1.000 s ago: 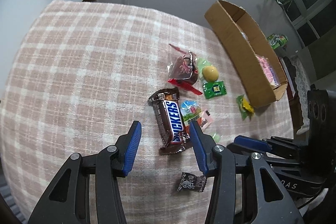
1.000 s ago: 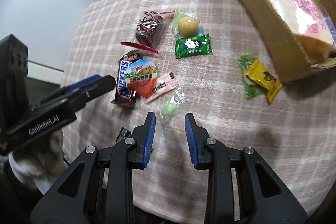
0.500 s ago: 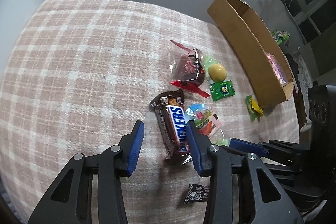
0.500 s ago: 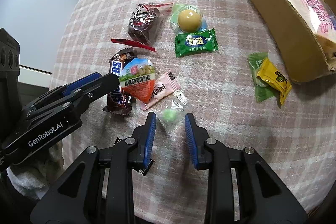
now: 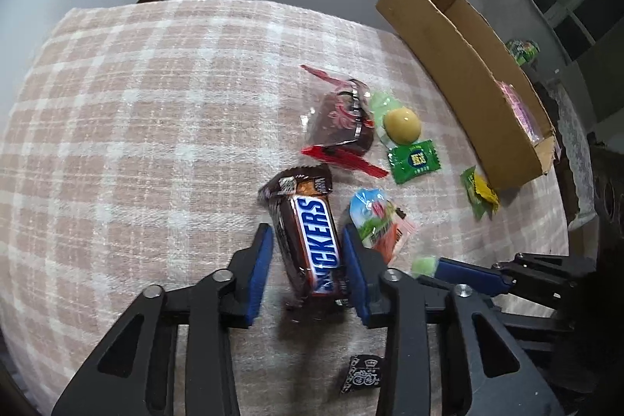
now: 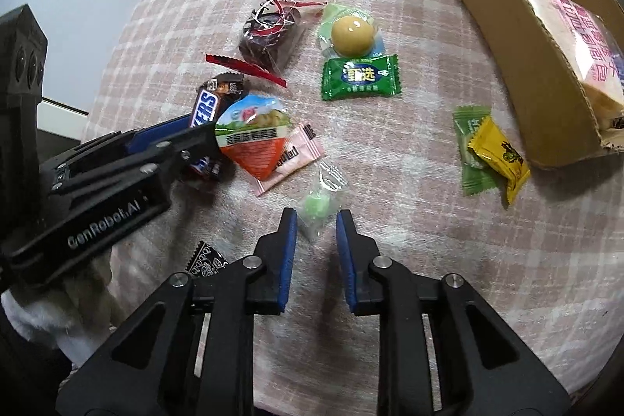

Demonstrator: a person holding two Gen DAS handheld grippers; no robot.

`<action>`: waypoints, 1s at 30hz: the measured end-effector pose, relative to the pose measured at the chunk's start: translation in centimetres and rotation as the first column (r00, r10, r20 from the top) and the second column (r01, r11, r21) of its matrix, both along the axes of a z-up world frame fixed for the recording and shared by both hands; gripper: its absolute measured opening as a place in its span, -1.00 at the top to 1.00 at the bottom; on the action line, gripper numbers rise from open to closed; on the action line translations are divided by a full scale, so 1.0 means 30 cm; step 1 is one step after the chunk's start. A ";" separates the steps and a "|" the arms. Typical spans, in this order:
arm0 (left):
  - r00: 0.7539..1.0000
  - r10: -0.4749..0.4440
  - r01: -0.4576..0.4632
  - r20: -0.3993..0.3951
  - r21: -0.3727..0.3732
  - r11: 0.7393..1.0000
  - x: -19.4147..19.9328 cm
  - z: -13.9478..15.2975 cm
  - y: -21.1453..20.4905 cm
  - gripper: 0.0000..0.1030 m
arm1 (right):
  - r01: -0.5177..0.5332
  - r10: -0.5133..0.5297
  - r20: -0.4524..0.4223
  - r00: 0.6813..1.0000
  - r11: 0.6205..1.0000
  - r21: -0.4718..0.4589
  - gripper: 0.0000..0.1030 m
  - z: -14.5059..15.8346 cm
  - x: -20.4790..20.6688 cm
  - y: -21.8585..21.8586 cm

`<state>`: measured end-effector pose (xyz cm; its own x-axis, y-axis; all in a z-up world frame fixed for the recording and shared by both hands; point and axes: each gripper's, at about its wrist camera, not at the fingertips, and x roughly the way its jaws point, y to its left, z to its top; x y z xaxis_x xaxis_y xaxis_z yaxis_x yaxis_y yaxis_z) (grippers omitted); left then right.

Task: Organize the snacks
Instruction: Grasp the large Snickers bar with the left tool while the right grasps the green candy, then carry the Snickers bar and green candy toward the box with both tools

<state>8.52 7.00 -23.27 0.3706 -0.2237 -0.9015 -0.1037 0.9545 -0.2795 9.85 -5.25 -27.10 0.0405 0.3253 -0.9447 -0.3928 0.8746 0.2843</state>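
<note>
A brown Snickers bar [image 5: 312, 236] lies on the pink checked cloth [image 5: 136, 143]. My left gripper [image 5: 306, 252] straddles it with jaws closing, and both blue pads touch its long sides. A small green candy in clear wrap [image 6: 318, 207] lies just beyond my right gripper [image 6: 316, 221]. Those jaws are closing too, with the wrapper's lower tip between the pads and a gap still on each side. A cardboard box [image 6: 507, 6] at the far right holds a pink-printed bread pack and a silver packet.
Loose snacks lie between the grippers and the box: a dark cake pack [image 6: 269, 30], a yellow ball candy [image 6: 351, 34], a green sachet [image 6: 358, 77], an orange-and-green packet [image 6: 253, 139] over a pink sachet [image 6: 296, 151], and yellow and green candies [image 6: 491, 151]. A black sachet [image 6: 204, 262] lies near the cloth's front edge.
Both grippers have narrowed. The left now has its pads against the Snickers bar's sides. The right has drawn in around the green candy's wrapper.
</note>
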 end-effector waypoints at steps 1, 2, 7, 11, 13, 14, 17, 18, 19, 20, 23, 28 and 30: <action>1.000 0.003 -0.003 0.002 -0.003 1.000 0.000 -0.002 0.003 0.43 | 0.000 0.000 -0.001 1.000 1.000 0.000 0.64 -0.006 0.006 -0.002; 1.000 0.004 -0.004 0.004 -0.005 1.000 0.000 -0.002 0.007 0.44 | 0.002 -0.002 -0.003 1.000 1.000 -0.001 0.64 -0.007 0.011 -0.002; 1.000 0.006 -0.006 0.009 -0.003 1.000 -0.003 -0.003 0.016 0.46 | -0.002 0.003 0.014 1.000 1.000 -0.017 0.64 -0.002 0.015 0.002; 1.000 0.006 -0.006 0.011 0.003 1.000 -0.001 -0.002 0.015 0.46 | -0.011 0.012 0.022 1.000 1.000 -0.027 0.64 -0.003 0.023 0.025; 1.000 0.005 -0.005 0.012 0.003 1.000 -0.001 0.000 0.014 0.46 | -0.014 0.014 0.023 1.000 1.000 -0.021 0.66 0.000 0.028 0.036; 1.000 0.005 -0.005 0.013 0.003 1.000 -0.001 0.000 0.013 0.46 | -0.017 0.017 0.022 1.000 1.000 -0.019 0.69 -0.003 0.034 0.040; 1.000 0.017 -0.017 0.015 0.002 1.000 -0.006 0.001 0.017 0.47 | -0.014 0.014 0.022 1.000 1.000 0.006 0.76 -0.001 0.043 0.025; 1.000 0.023 -0.023 0.016 0.000 1.000 -0.009 0.001 0.021 0.47 | -0.011 0.011 0.024 1.000 1.000 0.012 0.78 0.002 0.046 0.021; 0.999 0.034 -0.034 0.017 -0.003 0.999 -0.014 0.003 0.030 0.47 | -0.006 0.006 0.029 1.000 1.000 0.018 0.79 0.008 0.050 0.016; 0.999 0.040 -0.040 0.017 -0.006 0.999 -0.018 0.004 0.035 0.47 | -0.003 0.002 0.034 0.999 1.000 0.025 0.79 0.016 0.053 0.012; 0.998 0.052 -0.052 0.021 -0.014 0.999 -0.038 0.014 0.061 0.47 | -0.003 0.001 0.047 0.999 0.999 0.039 0.80 0.038 0.056 0.002; 0.998 0.065 -0.065 0.026 -0.025 0.998 -0.065 0.031 0.082 0.47 | -0.015 0.013 0.058 0.998 0.999 0.039 0.81 0.045 0.070 0.012; 0.998 0.062 -0.062 0.025 -0.018 0.998 -0.071 0.032 0.082 0.47 | -0.024 0.022 0.061 0.998 0.999 0.029 0.82 0.032 0.072 0.018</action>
